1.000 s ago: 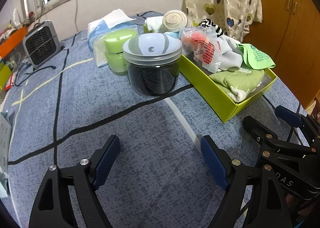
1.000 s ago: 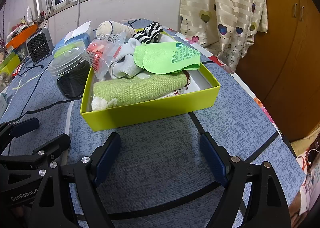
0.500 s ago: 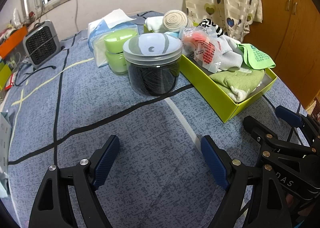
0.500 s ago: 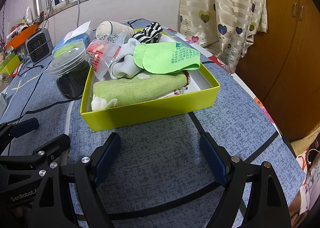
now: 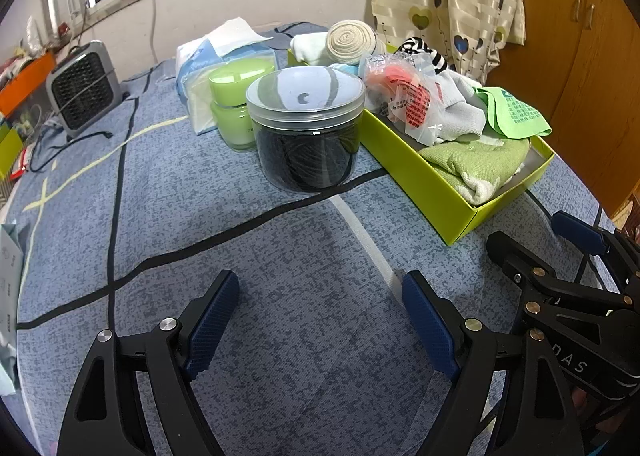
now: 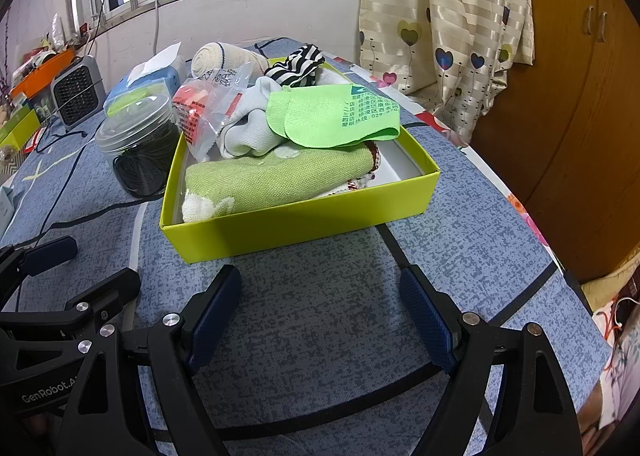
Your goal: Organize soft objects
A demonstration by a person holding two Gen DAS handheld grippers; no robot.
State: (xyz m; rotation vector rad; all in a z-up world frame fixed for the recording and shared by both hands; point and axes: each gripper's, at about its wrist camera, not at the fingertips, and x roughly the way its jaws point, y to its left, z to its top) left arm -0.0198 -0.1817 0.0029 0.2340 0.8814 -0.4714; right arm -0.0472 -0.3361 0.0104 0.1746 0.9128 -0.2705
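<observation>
Both tongs stand with jaws wide apart and nothing between them, poised low over the blue speckled cloth of the desk (image 6: 460, 240).

The yellow-green box (image 6: 304, 224) lies straight ahead of the right tongs (image 6: 320, 296), just beyond its tips, with the box's long side running left to right across that view. From the left tongs (image 5: 320, 296) the same box (image 5: 424, 184) lies ahead and to the right, farther off. The right tongs is judged the nearer for any reach into it.

Contents, all soft goods heaped above the rim:
- a folded green woven towel (image 6: 276, 180) along the near wall, long axis left to right, coarse weave;
- a thin bright green cloth (image 6: 332, 120) with printed text, draped on top;
- grey knitted socks (image 6: 248, 132);
- a crinkled clear plastic packet (image 6: 204, 112) with red print at the left wall;
- a black-and-white striped item (image 6: 296, 60) and a cream rolled bandage (image 6: 216, 56) at the far end.

Left of the box, apart from it, stands a rigid clear jar (image 5: 306, 132) holding dark coils.
</observation>
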